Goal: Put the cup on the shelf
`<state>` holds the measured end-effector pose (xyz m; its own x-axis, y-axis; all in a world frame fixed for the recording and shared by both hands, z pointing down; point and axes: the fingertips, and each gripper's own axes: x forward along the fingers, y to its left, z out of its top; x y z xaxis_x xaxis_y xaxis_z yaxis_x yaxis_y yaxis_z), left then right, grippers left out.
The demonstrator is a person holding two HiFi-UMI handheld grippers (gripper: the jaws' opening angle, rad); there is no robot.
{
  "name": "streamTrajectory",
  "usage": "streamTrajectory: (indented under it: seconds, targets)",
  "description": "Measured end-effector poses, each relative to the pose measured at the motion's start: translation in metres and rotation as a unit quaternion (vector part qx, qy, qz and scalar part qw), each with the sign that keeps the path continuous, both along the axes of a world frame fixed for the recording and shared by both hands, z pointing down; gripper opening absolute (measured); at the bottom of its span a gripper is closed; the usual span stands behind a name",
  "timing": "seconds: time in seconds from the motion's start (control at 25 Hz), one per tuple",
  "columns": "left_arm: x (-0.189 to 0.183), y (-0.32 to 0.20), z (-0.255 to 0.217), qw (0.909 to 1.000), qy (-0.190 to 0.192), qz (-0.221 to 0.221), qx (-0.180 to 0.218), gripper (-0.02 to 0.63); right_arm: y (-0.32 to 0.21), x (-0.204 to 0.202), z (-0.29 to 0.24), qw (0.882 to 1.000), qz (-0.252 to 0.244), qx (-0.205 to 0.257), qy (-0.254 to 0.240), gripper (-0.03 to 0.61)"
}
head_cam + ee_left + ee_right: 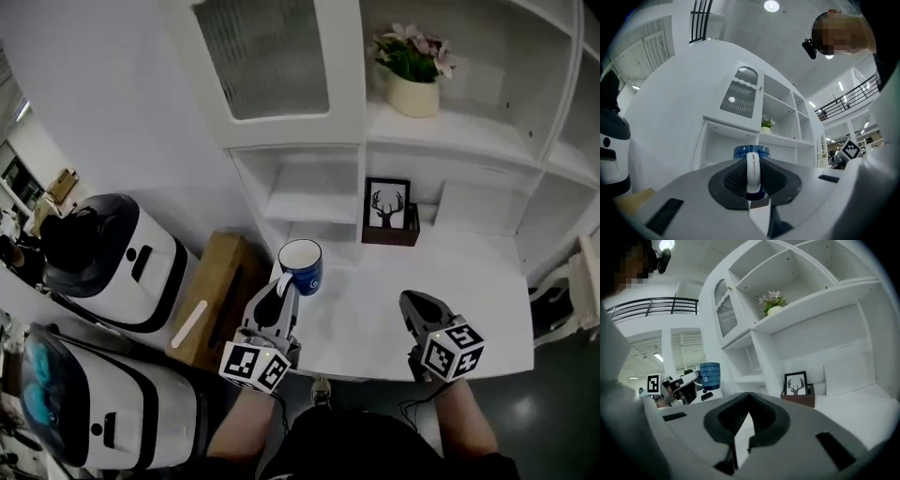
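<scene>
A blue cup [301, 266] with a white inside hangs upright over the white counter [375, 319], in front of the shelf unit [309, 202]. My left gripper [283, 291] is shut on its white handle [753, 169], and the blue cup [751, 151] body shows just beyond the jaws. Off to the right, my right gripper [413, 304] is low over the counter, shut with nothing in it; its jaws meet at the tips [749, 396]. From that side the cup [709, 376] is seen held up at the left.
A framed deer picture [386, 204] on a brown base stands at the back of the counter. A potted flower [413, 73] sits on an upper shelf. A cardboard box [214, 292] and white rounded machines [122, 262] stand at the left.
</scene>
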<state>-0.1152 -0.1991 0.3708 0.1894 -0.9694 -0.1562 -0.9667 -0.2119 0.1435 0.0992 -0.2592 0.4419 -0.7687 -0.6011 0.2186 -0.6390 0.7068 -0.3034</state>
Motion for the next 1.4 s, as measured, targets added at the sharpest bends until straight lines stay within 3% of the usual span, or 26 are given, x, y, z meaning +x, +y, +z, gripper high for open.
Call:
streamTrajectory:
  seconds: [0.92,1.4]
  targets:
    - [-0.061,-0.088,0.011,0.9991,0.008,0.042,-0.002,0.052,-0.05,-0.041,0.009,0.998,0.069,-0.014,0.005,0.003]
    - [-0.076,-0.136,0.018,0.9979,0.005,0.065,-0.003,0.052,-0.072,-0.042,0.009,0.993,0.115,-0.012,0.009,0.004]
